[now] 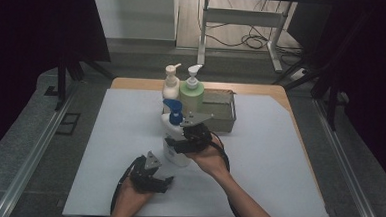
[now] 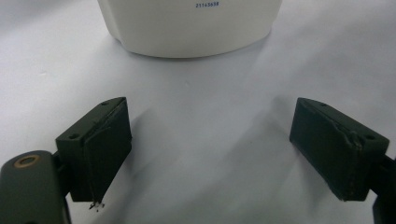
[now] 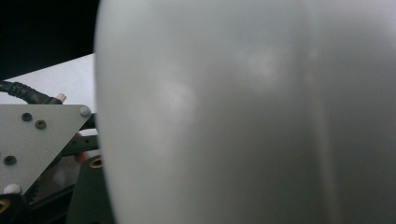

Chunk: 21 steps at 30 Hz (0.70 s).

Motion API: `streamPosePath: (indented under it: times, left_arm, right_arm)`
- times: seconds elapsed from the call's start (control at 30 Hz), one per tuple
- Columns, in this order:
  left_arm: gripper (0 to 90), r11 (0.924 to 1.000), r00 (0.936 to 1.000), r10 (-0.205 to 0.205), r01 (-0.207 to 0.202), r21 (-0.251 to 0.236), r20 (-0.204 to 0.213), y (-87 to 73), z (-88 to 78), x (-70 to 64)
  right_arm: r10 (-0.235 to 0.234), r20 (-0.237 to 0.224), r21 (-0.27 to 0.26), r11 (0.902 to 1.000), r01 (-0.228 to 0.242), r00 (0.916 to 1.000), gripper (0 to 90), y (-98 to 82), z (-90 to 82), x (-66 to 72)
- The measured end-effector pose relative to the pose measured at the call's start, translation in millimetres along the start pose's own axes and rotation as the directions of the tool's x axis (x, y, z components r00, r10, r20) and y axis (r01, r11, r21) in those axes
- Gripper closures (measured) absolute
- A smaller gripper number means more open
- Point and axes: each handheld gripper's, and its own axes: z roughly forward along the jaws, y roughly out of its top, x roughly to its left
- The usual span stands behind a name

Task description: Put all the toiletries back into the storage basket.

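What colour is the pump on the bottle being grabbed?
Blue pump on a white bottle; high view shows it best.

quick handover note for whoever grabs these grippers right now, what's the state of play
Left gripper: open, empty, low over the mat, pointing at the base of the blue-pump bottle.
Right gripper: at that bottle's body, up close; the views do not show its pads, so a grip is unconfirmed.
Things: the blue-pump bottle stands upright mid-mat. The cream bottle and green bottle stand at the far edge beside the grey tray.
Done: right gripper brought to the bottle.
Left: confirm the grip, then move the bottle; destination unclear.
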Motion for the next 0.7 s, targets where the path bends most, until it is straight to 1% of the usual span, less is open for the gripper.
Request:
streamPosePath:
  times: [0.1, 0.3, 0.53, 0.7]
  left_arm:
    - [12.6, 1.0000, 1.0000, -0.001, 0.001, 0.000, 0.000, 0.0, 0.0, -0.1]
    - [12.6, 1.0000, 1.0000, -0.001, 0.001, -0.001, 0.000, 0.0, 0.1, -0.1]
    - [12.6, 1.0000, 1.0000, -0.001, 0.001, 0.000, 0.000, 0.0, 0.0, -0.1]
    - [12.6, 1.0000, 1.0000, 0.003, -0.003, 0.002, -0.001, 0.0, -0.1, 0.2]
  right_arm:
    - [0.001, 0.009, 0.004, 1.0000, -0.001, 1.0000, 37.2, 0.4, -0.5, 0.9]
    - [-0.003, 0.004, 0.023, 0.9997, 0.002, 1.0000, 37.5, 2.3, -4.8, -1.0]
    - [0.003, 0.000, 0.012, 0.9999, -0.003, 1.0000, 37.5, 7.4, -16.9, -5.8]
    - [-0.009, 0.002, 0.013, 0.9999, 0.009, 1.0000, 37.5, 9.7, -25.7, -8.3]
